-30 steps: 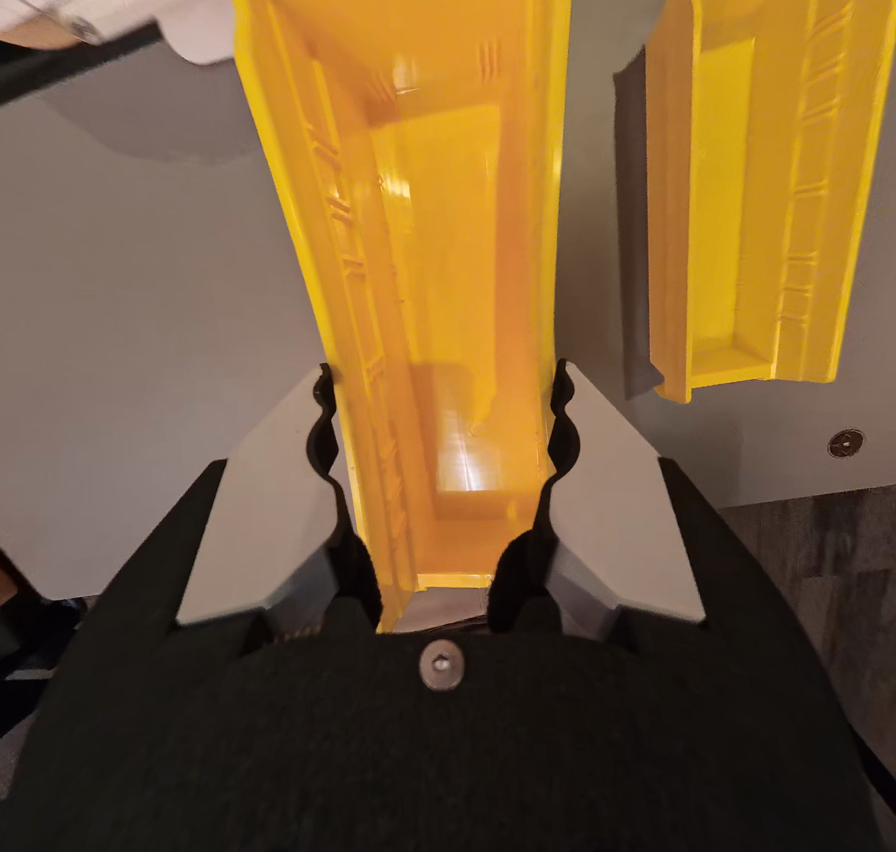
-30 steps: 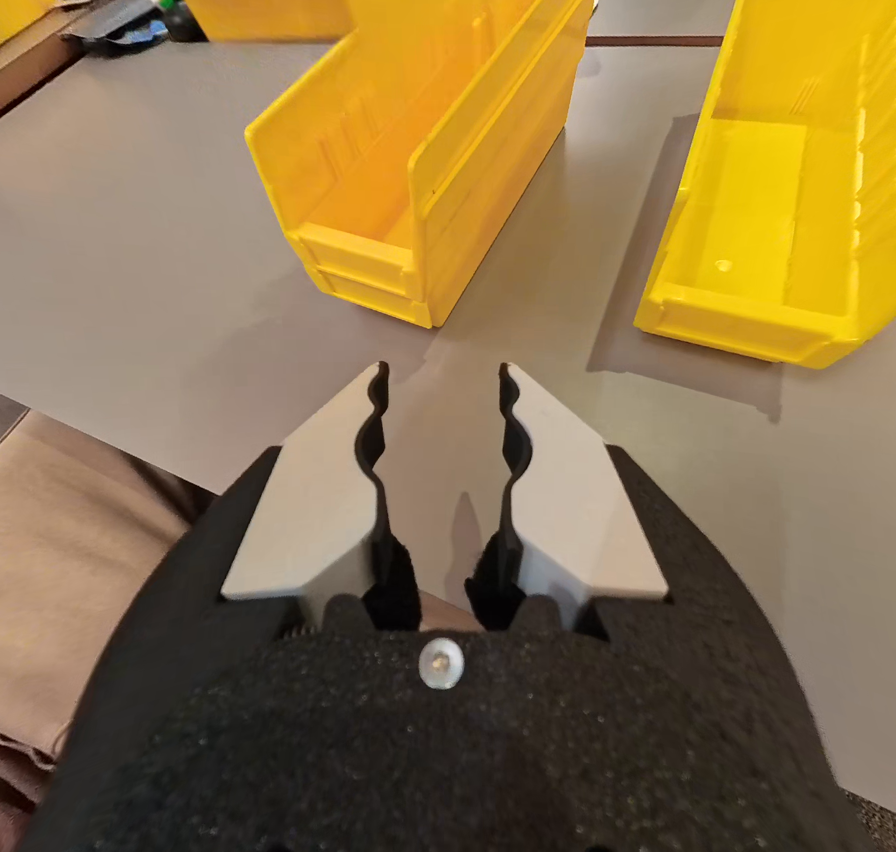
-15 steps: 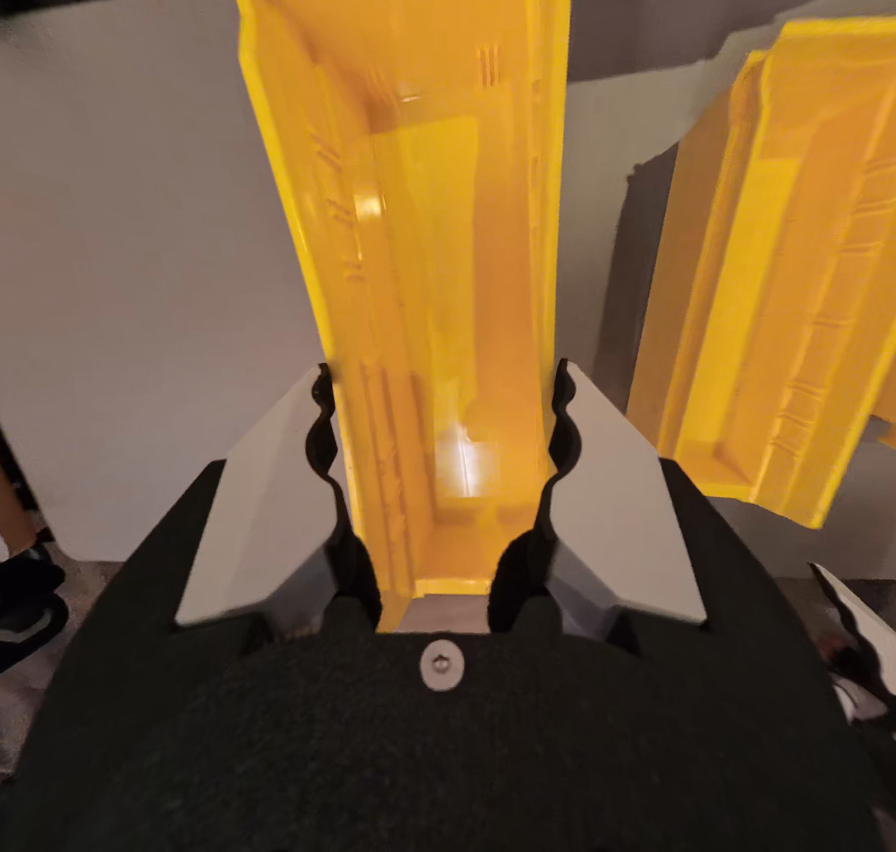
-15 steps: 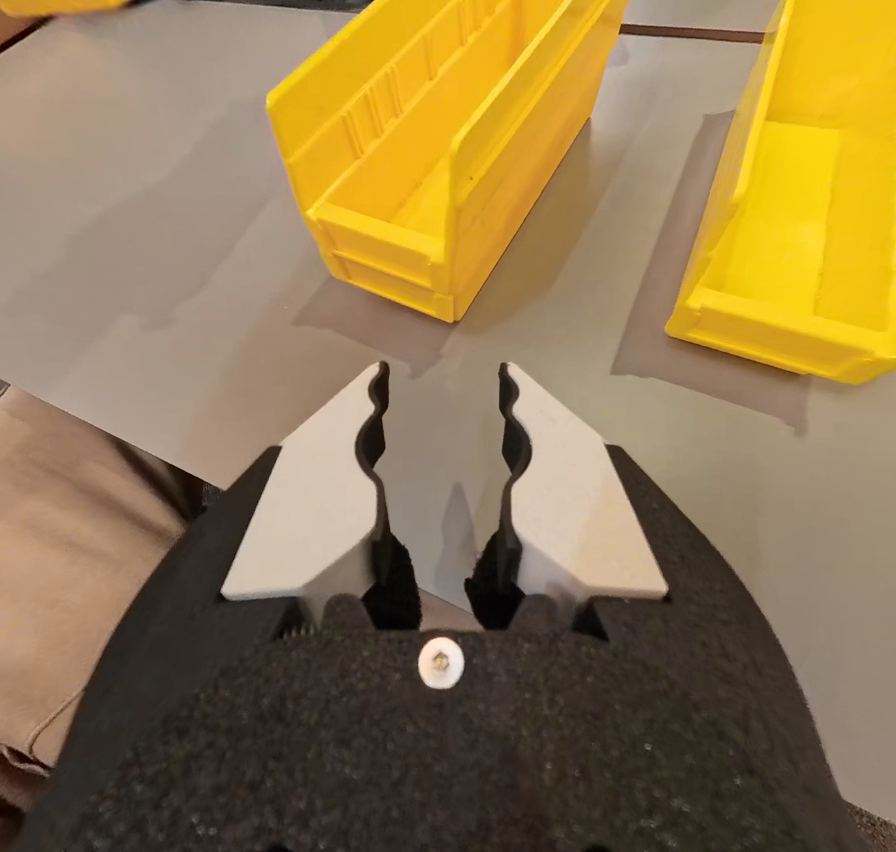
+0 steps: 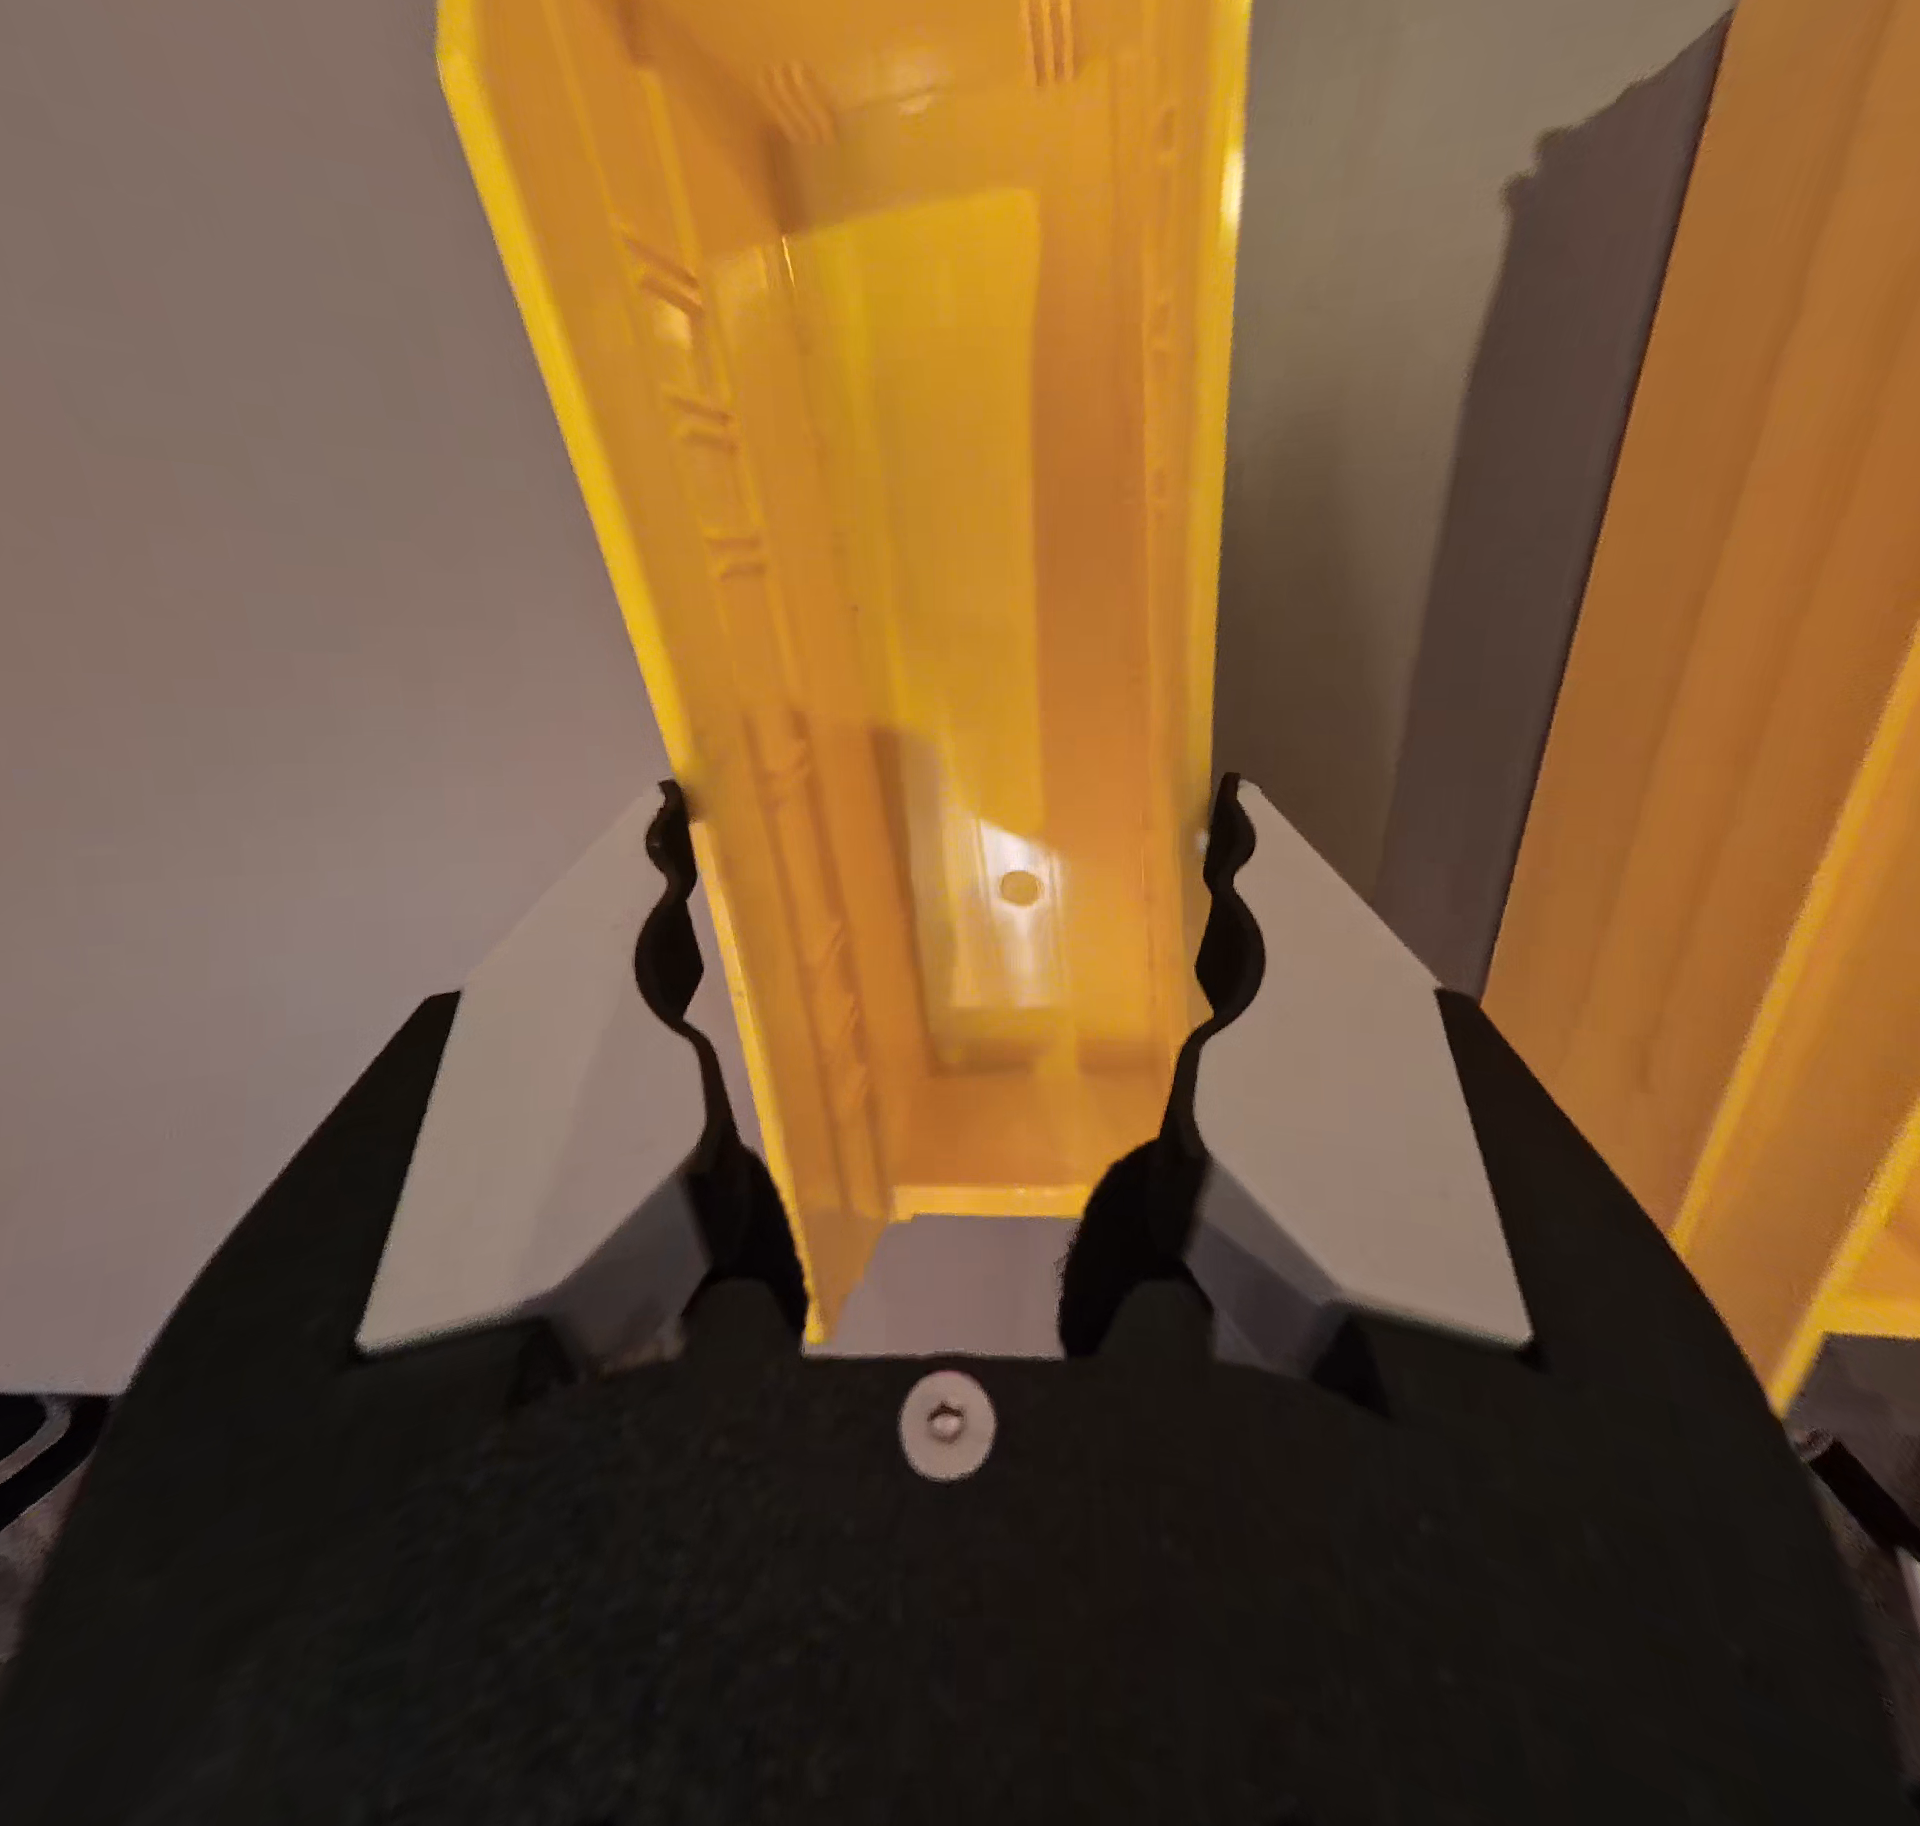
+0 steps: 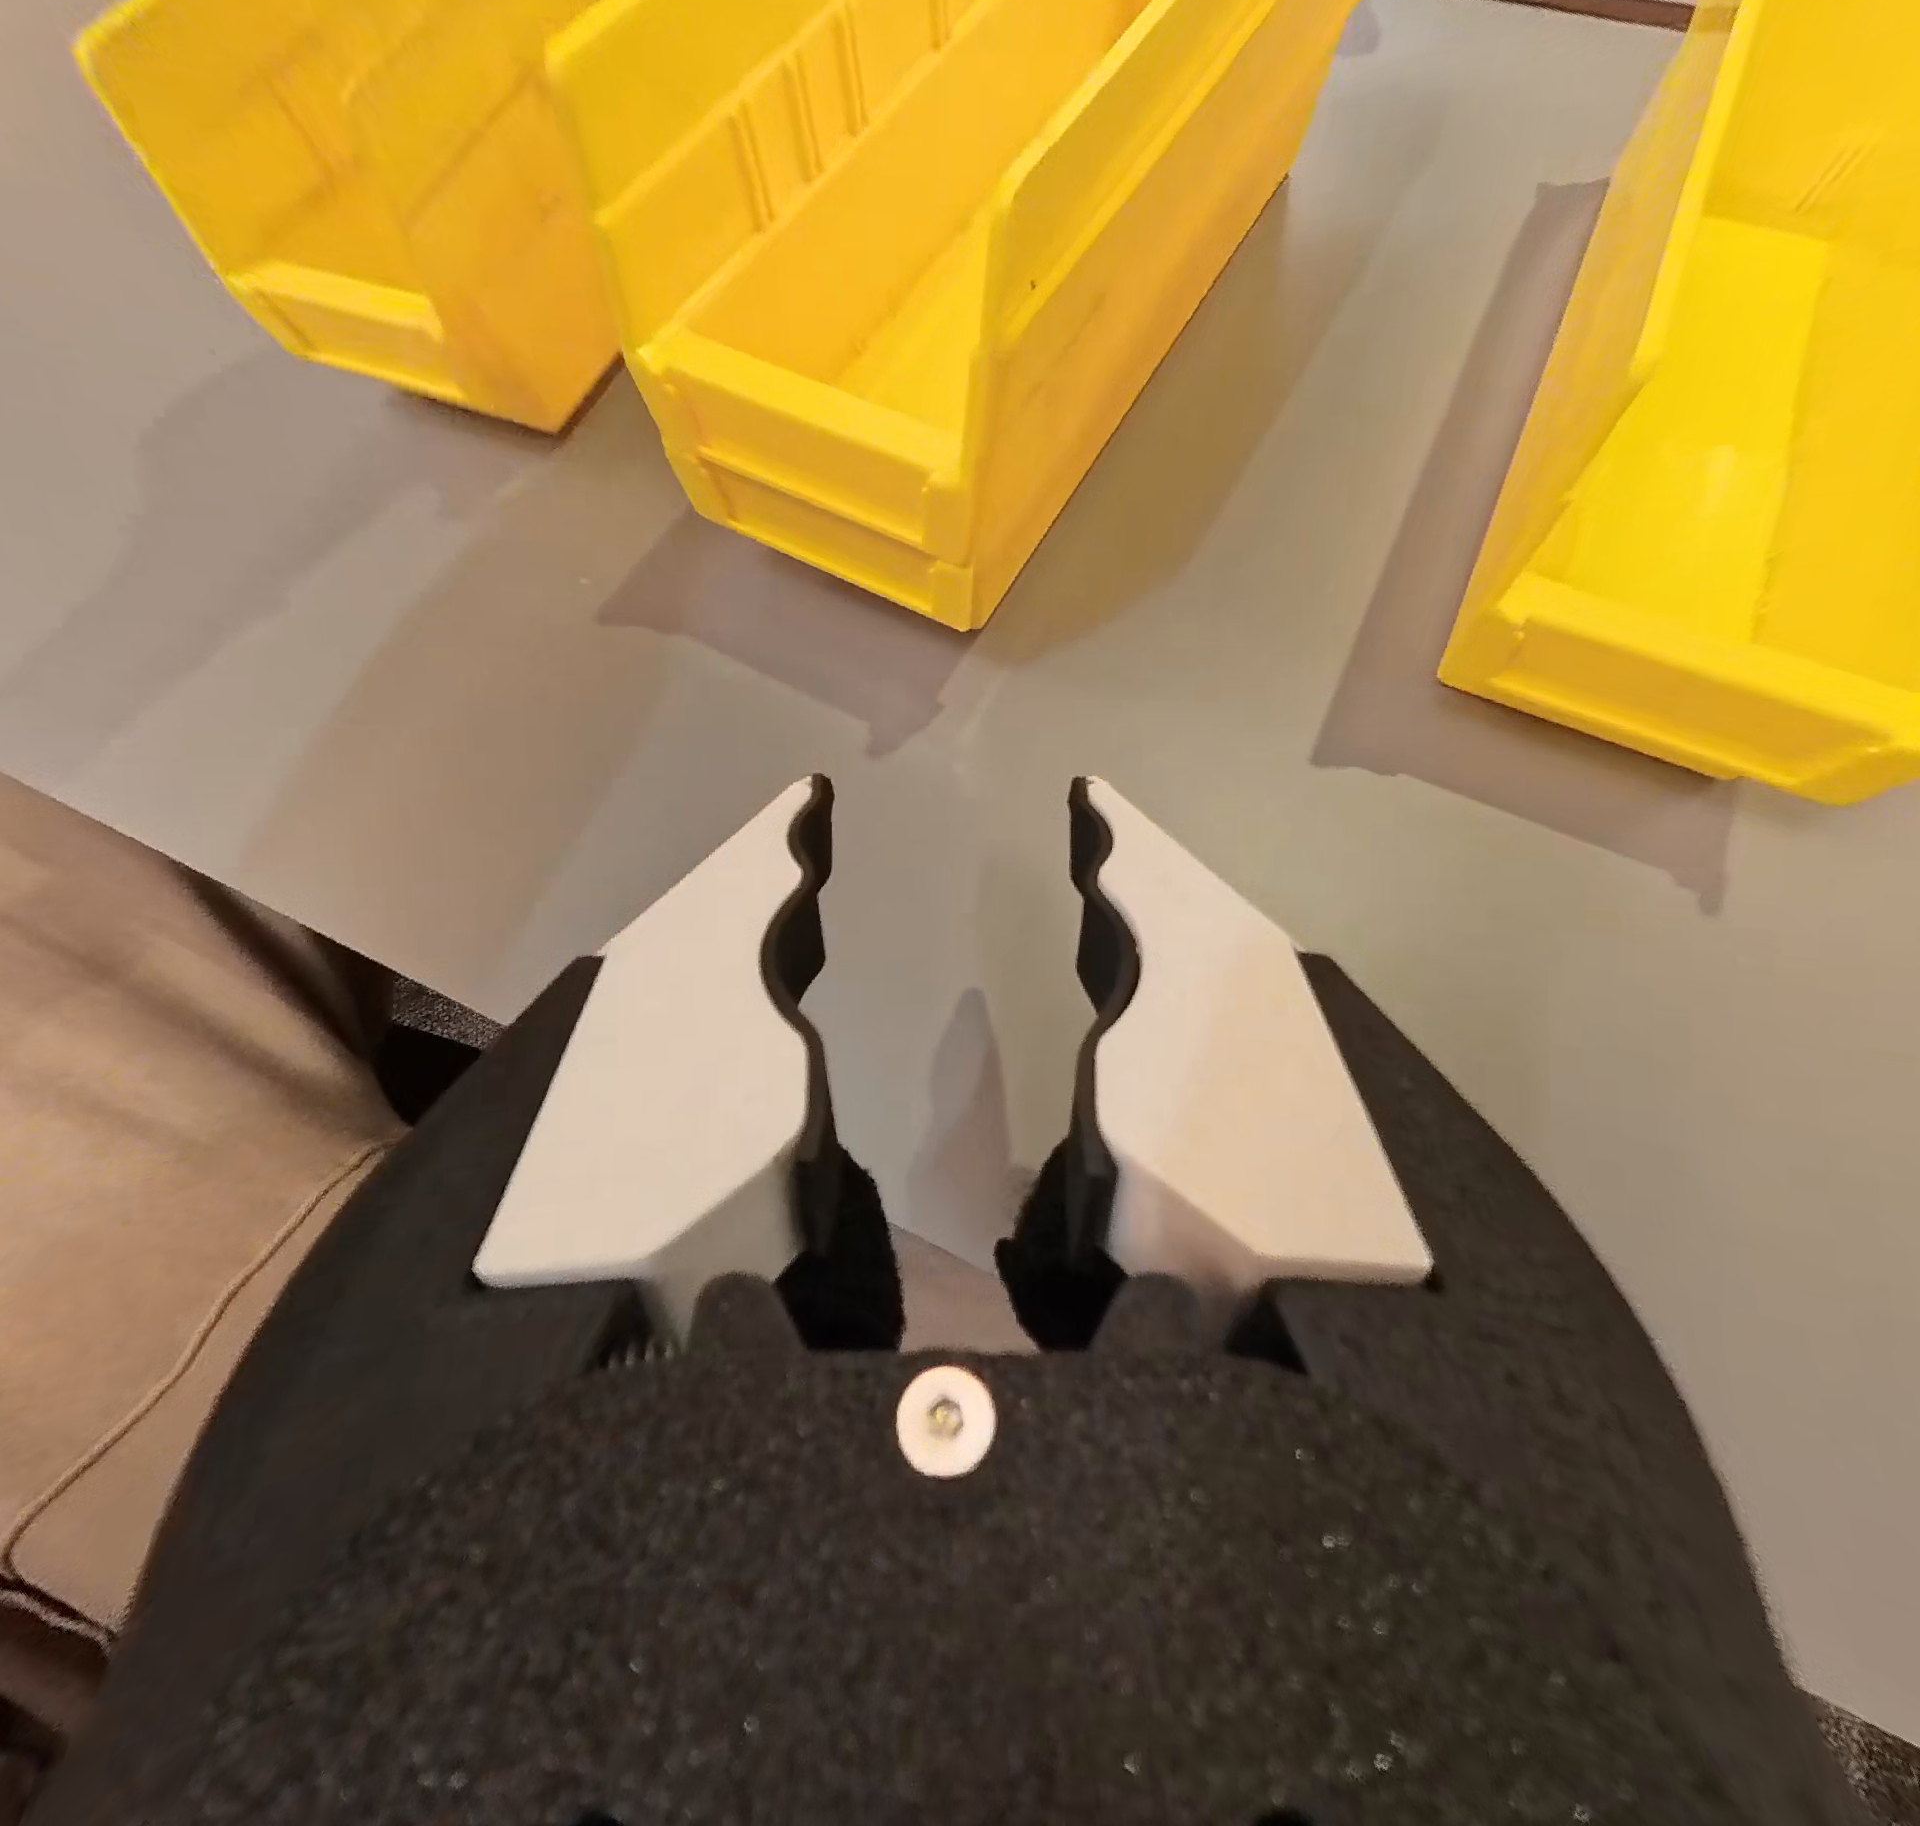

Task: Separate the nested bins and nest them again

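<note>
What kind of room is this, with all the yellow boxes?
Probably a workroom or office, though little of it shows. Several yellow storage bins sit on a plain grey table, and a person's tan sleeve shows at the table's edge.

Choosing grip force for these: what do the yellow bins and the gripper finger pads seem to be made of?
The held bin looks like moulded plastic, smooth and semi-glossy: thin walls, ribs, bright glare on its floor. The left gripper finger pads look like black rubber, matte, with wavy ridges; the finger bodies look like pale matte plastic, though this is uncertain.
</note>
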`<control>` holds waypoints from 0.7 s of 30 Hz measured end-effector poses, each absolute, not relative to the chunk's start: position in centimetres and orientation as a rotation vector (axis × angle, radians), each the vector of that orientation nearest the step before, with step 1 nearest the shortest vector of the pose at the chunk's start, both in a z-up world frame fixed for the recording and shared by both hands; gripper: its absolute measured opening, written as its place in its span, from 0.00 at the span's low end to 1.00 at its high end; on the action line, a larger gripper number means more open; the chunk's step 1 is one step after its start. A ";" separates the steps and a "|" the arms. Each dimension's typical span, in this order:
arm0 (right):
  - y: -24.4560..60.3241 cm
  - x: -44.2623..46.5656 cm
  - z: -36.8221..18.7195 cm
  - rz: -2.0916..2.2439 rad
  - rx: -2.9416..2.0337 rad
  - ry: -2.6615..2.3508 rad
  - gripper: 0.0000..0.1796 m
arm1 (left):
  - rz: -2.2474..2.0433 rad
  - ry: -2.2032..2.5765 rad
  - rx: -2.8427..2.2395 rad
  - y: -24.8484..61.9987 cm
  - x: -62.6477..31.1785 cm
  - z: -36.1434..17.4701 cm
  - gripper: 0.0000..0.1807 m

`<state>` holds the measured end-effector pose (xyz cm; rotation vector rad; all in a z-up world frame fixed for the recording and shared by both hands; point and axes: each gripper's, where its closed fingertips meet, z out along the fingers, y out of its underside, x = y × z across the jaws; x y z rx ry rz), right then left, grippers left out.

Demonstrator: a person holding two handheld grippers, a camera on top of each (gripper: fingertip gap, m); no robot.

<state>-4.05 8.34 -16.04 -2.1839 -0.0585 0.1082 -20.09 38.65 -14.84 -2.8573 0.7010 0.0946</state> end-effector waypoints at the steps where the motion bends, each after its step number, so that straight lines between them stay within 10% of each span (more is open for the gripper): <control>1: 8.3 -4.0 -16.0 0.113 -2.182 -0.055 0.25 | 0.096 0.692 -2.851 38.7 -20.1 -15.1 0.57; 21: 8.2 -3.4 -16.1 0.146 -2.197 -0.032 0.25 | 0.203 0.675 -2.725 38.6 -18.1 -10.1 0.66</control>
